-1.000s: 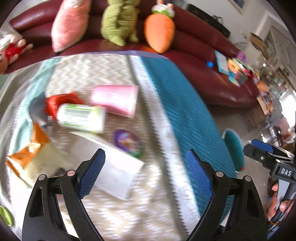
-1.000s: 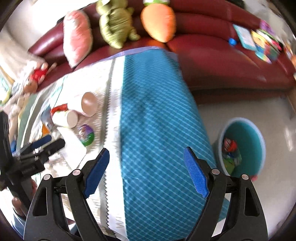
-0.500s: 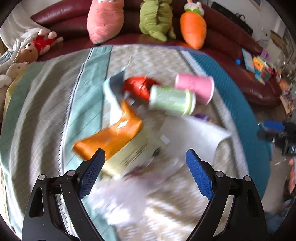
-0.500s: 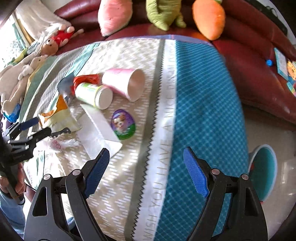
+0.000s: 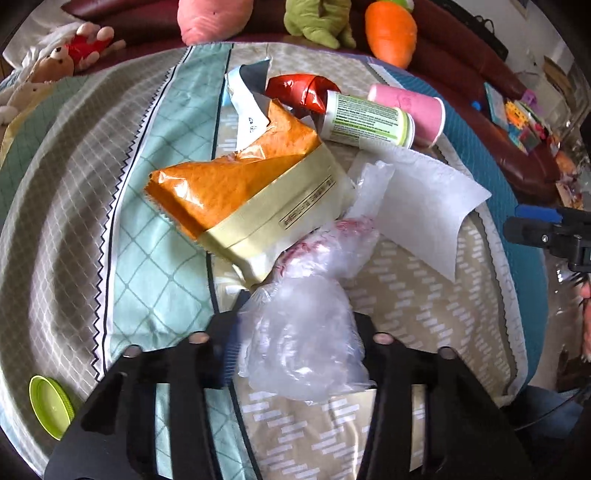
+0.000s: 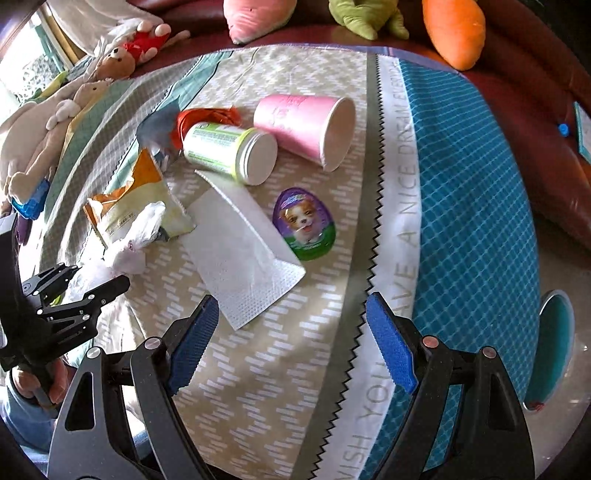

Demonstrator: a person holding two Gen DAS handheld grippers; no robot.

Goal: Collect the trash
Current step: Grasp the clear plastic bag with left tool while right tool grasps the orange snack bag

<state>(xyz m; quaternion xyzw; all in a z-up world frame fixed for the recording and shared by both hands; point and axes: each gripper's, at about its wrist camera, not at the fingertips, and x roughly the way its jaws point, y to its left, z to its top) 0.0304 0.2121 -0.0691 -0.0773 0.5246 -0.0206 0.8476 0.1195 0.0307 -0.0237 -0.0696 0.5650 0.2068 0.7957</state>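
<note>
My left gripper point(image 5: 299, 343) is shut on a crumpled clear plastic bag point(image 5: 306, 332) at the near edge of the trash pile; it also shows in the right wrist view point(image 6: 122, 254). Behind the bag lie an orange-and-cream snack packet point(image 5: 243, 192), a white napkin point(image 5: 428, 199), a green-capped white bottle point(image 5: 369, 122), a pink paper cup point(image 5: 410, 107) and a red wrapper point(image 5: 299, 92). My right gripper point(image 6: 288, 339) is open and empty, just in front of the napkin point(image 6: 243, 254). A purple egg-shaped wrapper point(image 6: 304, 223) lies beside the napkin.
A green lid point(image 5: 50, 406) lies at the table's near left. A teal bin point(image 6: 554, 350) stands on the floor to the right of the table. Plush toys point(image 5: 314, 18) sit on the red sofa point(image 6: 535, 122) behind the patterned tablecloth point(image 6: 461, 203).
My left gripper swung left over the pile, came down and closed on the plastic bag. My right gripper swung from the bin side to face the trash pile.
</note>
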